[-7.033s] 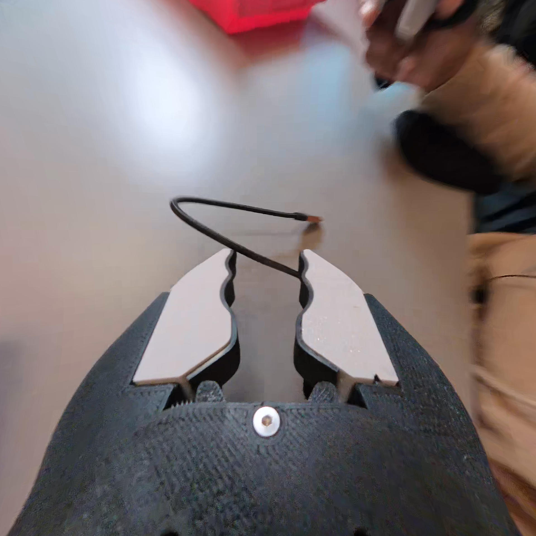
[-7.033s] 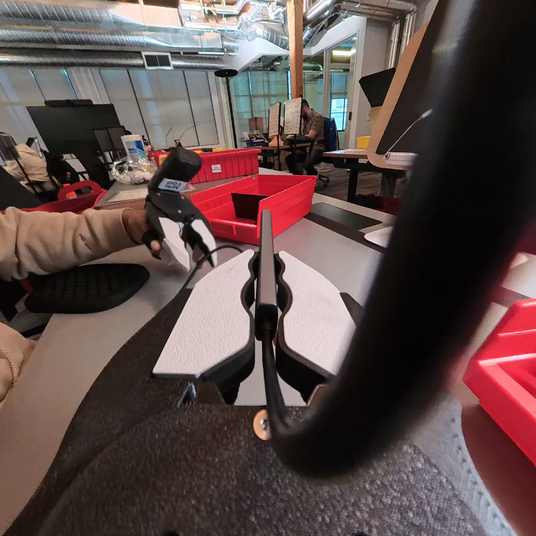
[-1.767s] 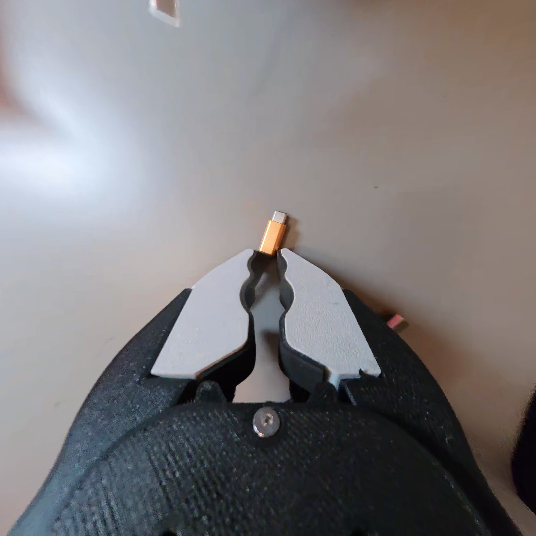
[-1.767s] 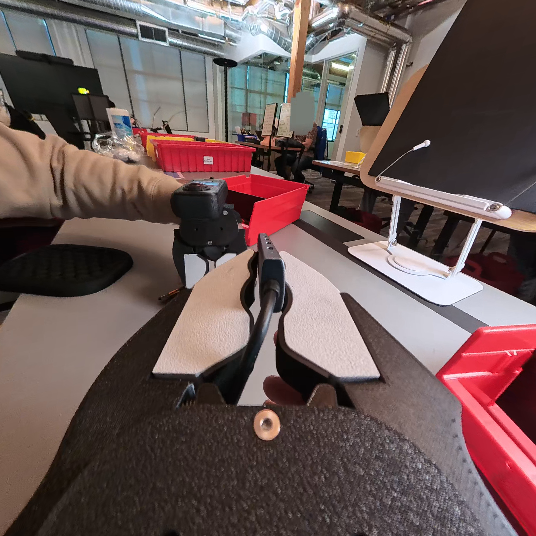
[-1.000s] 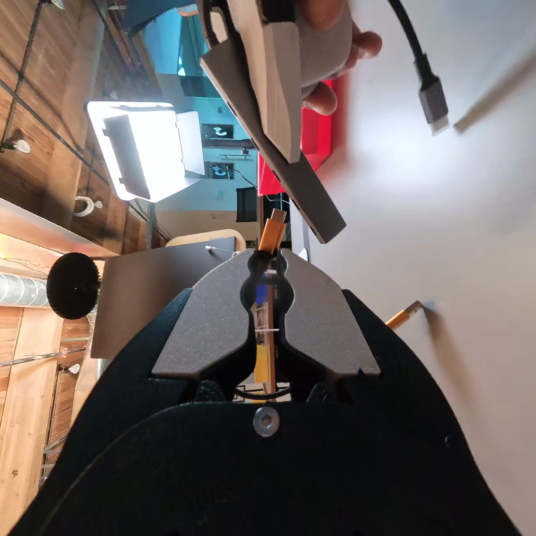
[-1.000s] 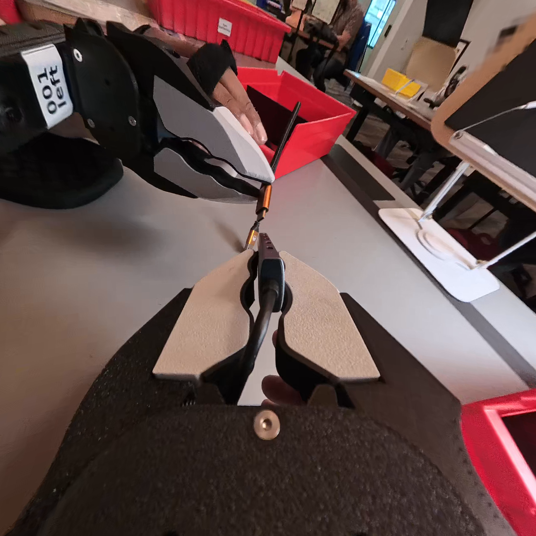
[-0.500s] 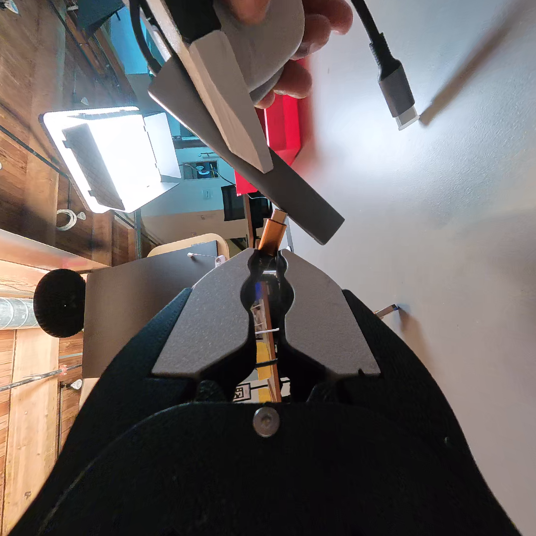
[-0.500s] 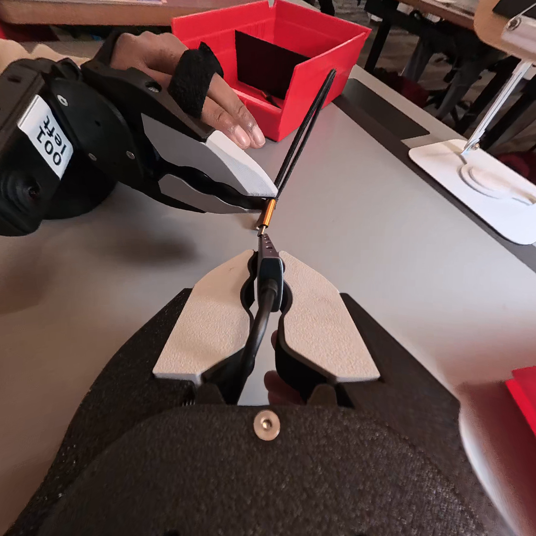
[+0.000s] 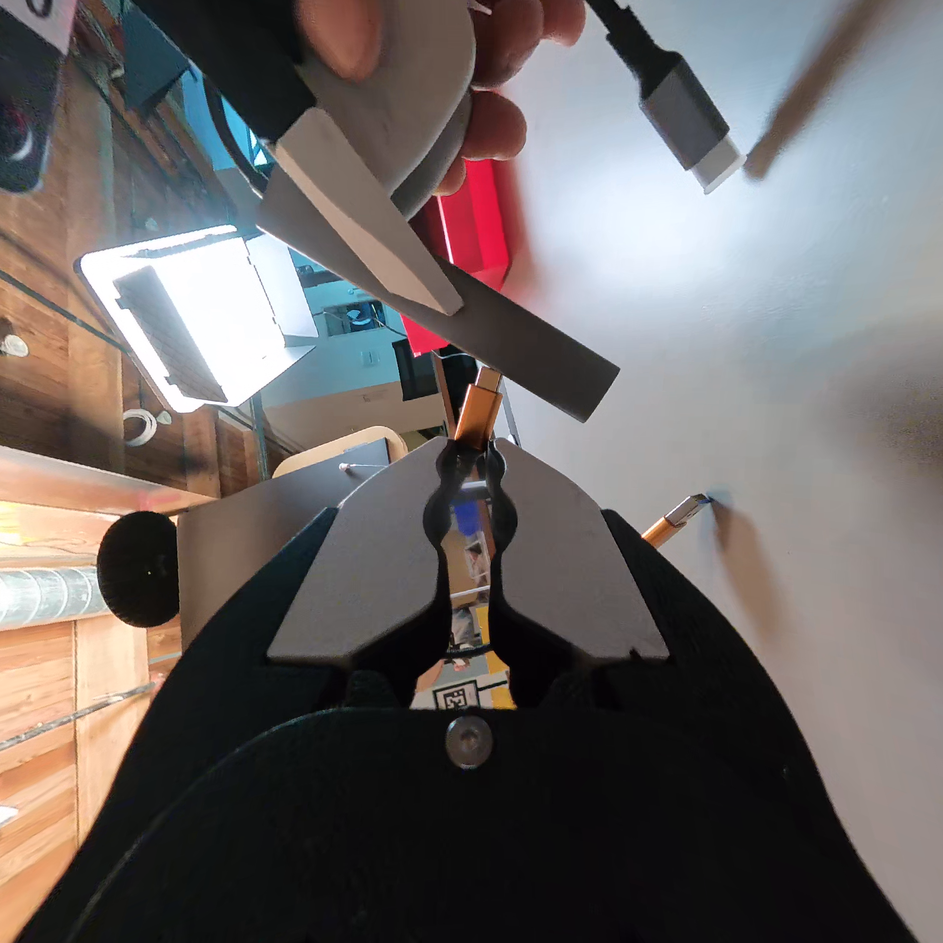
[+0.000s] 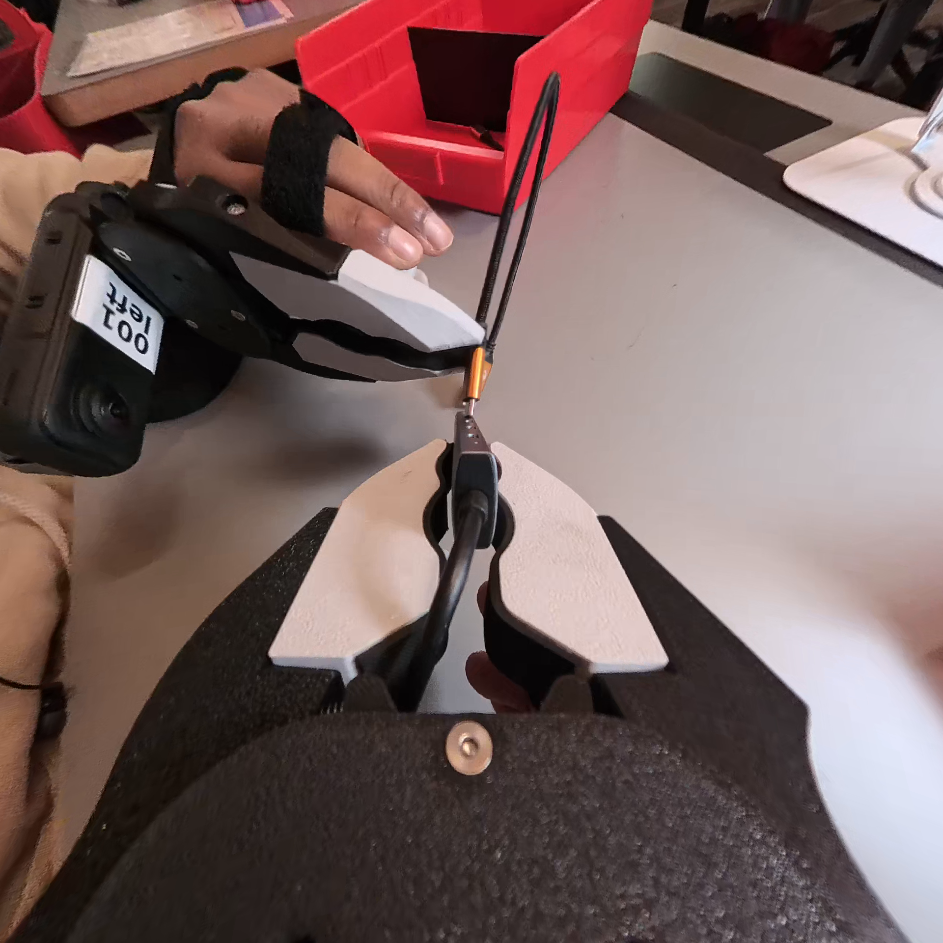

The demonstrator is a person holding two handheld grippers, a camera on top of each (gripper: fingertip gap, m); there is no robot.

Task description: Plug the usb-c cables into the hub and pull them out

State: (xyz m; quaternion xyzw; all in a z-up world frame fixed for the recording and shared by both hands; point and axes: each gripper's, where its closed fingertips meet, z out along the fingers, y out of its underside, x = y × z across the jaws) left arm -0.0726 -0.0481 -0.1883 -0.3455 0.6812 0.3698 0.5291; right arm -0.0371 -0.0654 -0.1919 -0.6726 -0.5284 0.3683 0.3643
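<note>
Left hand-held gripper (image 9: 469, 449): I have it closed on the orange usb-c plug (image 9: 477, 416), gripping the back of the shell so the metal tip sticks out free to enter a port.
Right hand-held gripper (image 10: 467, 451): clamped on the grey hub (image 10: 472, 459), port edge facing outward so I can brace it against the push.
Plug and hub: tip just at the hub's edge; I judge it not yet seated.
Cable (image 10: 525, 204): loops up behind the plug, slack, so it will not tug.
Hub's own lead (image 9: 684, 115): dangles above the table (image 10: 689, 357).
Red bin (image 10: 459, 138): well behind, out of the way.
</note>
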